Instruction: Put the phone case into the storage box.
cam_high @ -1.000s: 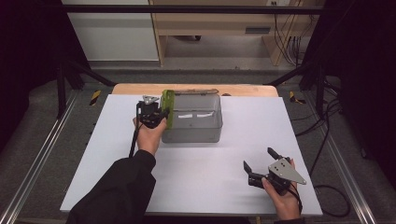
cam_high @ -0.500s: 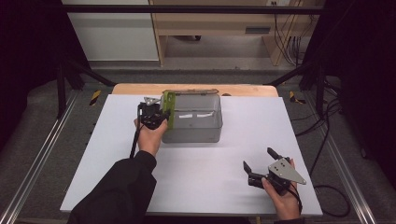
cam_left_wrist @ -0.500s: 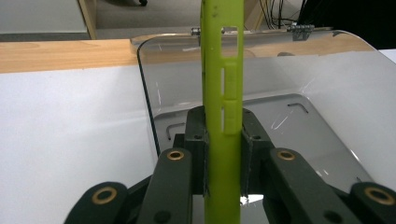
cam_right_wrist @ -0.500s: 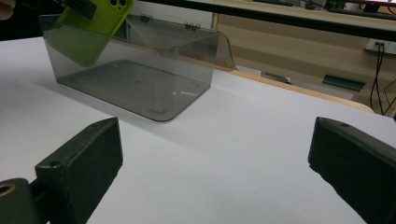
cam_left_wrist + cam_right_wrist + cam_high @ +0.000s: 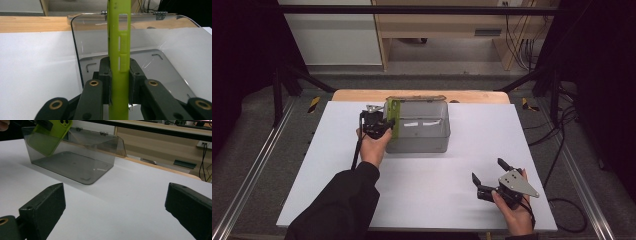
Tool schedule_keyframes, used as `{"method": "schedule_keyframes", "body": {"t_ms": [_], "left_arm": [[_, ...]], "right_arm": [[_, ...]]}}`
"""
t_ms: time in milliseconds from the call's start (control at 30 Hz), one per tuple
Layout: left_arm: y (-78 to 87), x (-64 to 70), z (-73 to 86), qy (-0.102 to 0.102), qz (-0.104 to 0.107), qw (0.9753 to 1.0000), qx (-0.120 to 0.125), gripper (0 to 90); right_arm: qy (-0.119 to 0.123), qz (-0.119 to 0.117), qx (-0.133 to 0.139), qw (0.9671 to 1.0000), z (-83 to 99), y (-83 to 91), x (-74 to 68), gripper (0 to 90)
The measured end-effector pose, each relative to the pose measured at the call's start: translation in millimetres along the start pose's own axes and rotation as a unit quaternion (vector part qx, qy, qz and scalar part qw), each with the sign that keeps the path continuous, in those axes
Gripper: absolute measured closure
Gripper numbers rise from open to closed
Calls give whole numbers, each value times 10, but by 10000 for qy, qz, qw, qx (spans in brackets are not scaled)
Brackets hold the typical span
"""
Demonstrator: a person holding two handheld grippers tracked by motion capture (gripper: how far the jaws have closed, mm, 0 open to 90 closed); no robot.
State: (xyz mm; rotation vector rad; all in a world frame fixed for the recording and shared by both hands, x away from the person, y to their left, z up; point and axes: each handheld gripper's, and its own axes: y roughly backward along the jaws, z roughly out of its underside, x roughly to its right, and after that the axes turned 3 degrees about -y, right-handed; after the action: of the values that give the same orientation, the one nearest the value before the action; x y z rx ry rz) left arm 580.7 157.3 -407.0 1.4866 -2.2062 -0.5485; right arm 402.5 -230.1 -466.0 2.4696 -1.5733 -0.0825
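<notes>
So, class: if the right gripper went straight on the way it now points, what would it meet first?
Probably the smoky transparent box. The right gripper, jaws wide open, faces it across bare white table; depth is uncertain.

A lab or recording workshop, judging by the white tabletop (image 5: 422,195) boxed in by a black metal frame (image 5: 412,9) with aluminium rails (image 5: 247,175) along the sides. Grey carpeted floor (image 5: 262,115) beyond, with yellow-and-black hazard tape (image 5: 314,103) at the frame's feet. Behind, a pale wooden bench (image 5: 447,20) with loose cables (image 5: 517,30) hanging under it, and dark curtains (image 5: 242,60) to both sides.
</notes>
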Motion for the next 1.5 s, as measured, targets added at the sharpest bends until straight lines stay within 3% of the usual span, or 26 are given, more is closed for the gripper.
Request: {"method": "schedule_keyframes", "body": {"t_ms": [767, 1133, 1500], "left_arm": [[-68, -14, 19, 181, -2, 9994, -297, 770], [-67, -32, 2, 139, -93, 9988, -459, 769], [-67, -11, 1, 89, -182, 9990, -401, 756]], "right_arm": [[-16, -27, -33, 10000, 6, -26, -18, 32], [-34, -24, -42, 10000, 4, -24, -16, 32], [-74, -11, -28, 10000, 0, -15, -10, 32]]}}
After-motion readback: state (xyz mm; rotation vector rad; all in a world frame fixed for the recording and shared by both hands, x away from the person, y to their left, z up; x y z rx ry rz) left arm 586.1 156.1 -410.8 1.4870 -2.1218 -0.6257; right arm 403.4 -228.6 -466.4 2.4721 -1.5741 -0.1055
